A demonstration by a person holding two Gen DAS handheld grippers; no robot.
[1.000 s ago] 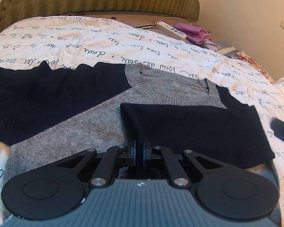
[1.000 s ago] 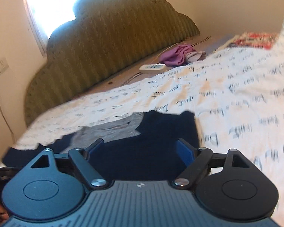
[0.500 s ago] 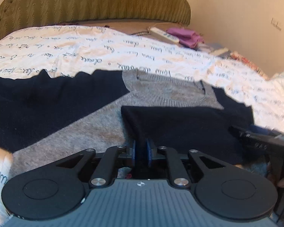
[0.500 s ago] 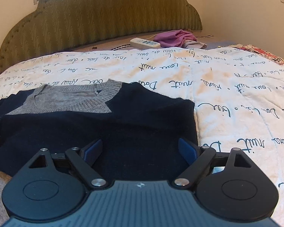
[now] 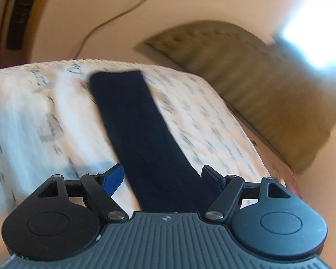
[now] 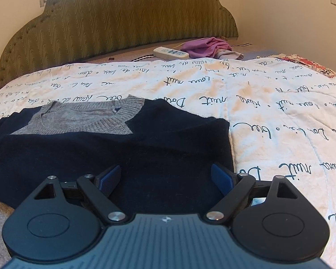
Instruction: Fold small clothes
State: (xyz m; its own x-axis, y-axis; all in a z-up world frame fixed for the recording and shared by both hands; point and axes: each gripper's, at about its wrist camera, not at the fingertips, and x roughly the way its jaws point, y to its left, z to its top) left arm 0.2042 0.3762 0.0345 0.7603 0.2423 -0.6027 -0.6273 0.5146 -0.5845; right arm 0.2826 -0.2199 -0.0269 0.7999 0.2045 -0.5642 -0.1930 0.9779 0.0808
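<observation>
My left hand-held gripper [image 5: 162, 179] is opening over a long, flat navy sleeve [image 5: 134, 130], gripping nothing. My right hand-held gripper [image 6: 165, 177] gapes empty above the soft knit sweater [image 6: 127, 148] on the quilted bedspread [image 6: 280, 116].

Green padded headboard [image 6: 123, 20] backs the bed against cream walls [image 6: 280, 4].

Left wrist view is heavily motion-blurred, with a blown-out window [image 5: 318, 29] at top right. Right wrist view is sharp, warm soft daylight, edges bowed by the fisheye, dark corners.
</observation>
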